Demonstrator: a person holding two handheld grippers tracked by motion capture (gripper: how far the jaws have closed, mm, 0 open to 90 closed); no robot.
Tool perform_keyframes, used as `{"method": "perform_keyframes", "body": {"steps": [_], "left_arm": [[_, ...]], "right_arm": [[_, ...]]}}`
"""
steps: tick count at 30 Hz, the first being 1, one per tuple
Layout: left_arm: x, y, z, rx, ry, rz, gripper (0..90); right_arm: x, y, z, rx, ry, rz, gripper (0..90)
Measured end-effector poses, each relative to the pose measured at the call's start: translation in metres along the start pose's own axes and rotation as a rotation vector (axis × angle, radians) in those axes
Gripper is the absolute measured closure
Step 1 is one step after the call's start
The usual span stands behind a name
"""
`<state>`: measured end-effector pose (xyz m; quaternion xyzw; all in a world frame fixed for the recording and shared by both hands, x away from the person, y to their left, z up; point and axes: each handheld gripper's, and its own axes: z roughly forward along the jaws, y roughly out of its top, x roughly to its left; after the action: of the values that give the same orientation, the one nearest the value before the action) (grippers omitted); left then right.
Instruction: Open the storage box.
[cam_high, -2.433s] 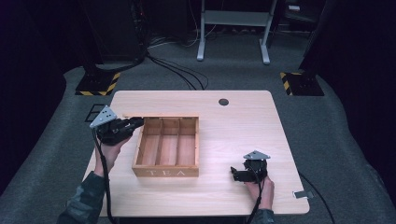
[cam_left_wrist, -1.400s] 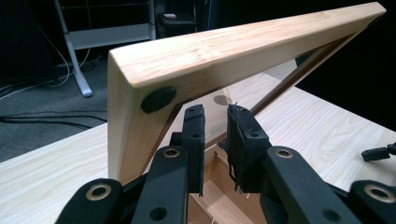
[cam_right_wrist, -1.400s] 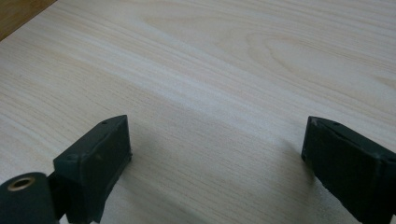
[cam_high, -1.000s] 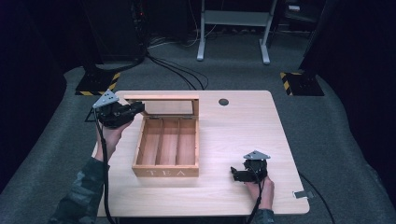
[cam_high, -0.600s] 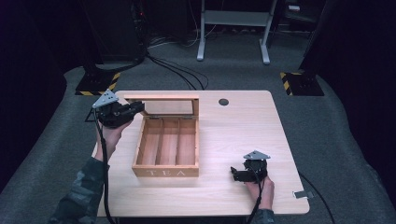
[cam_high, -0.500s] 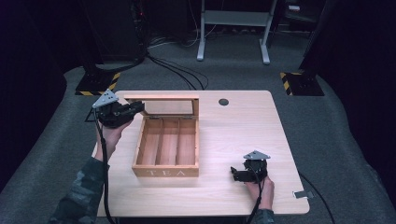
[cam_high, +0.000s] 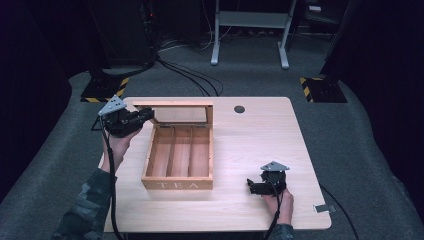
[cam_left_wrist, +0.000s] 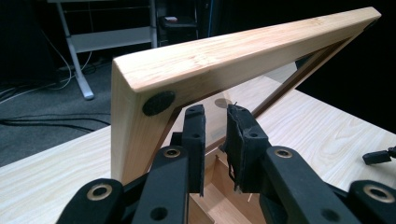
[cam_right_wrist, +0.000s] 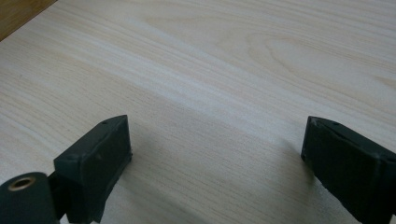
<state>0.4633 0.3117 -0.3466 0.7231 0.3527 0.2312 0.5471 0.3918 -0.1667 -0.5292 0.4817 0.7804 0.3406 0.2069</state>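
Observation:
A wooden tea box (cam_high: 177, 162) with three long compartments stands on the table, its glass-paned lid (cam_high: 180, 112) raised upright at the far side. My left gripper (cam_high: 146, 115) is at the lid's left corner. In the left gripper view its jaws (cam_left_wrist: 215, 116) are shut, with nothing between them. They sit under the lid (cam_left_wrist: 224, 56), close to the frame corner with the black bumper dot. My right gripper (cam_high: 251, 187) rests on the table to the right of the box. Its jaws (cam_right_wrist: 215, 130) are open over bare wood.
The light wooden table (cam_high: 250, 135) has a round cable hole (cam_high: 239, 109) near its far edge. Cables and a metal stand (cam_high: 250, 30) are on the grey floor beyond. A small metal clip (cam_high: 321, 207) lies at the table's near right corner.
In the earliest frame the lid lay flat on the box, with the left gripper nearer the person. One second ago the lid stood upright, and nothing has moved since. The right gripper kept still.

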Motion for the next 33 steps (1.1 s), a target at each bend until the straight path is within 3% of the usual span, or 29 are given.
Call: {"method": "perform_keyframes", "body": {"steps": [33], "left_arm": [[0.0001, 0.0017, -0.0006, -0.001, 0.009, 0.003, 77.7]], "right_arm": [[0.0000, 0.0000, 0.0000, 0.000, 0.000, 0.000, 7.7]]}}
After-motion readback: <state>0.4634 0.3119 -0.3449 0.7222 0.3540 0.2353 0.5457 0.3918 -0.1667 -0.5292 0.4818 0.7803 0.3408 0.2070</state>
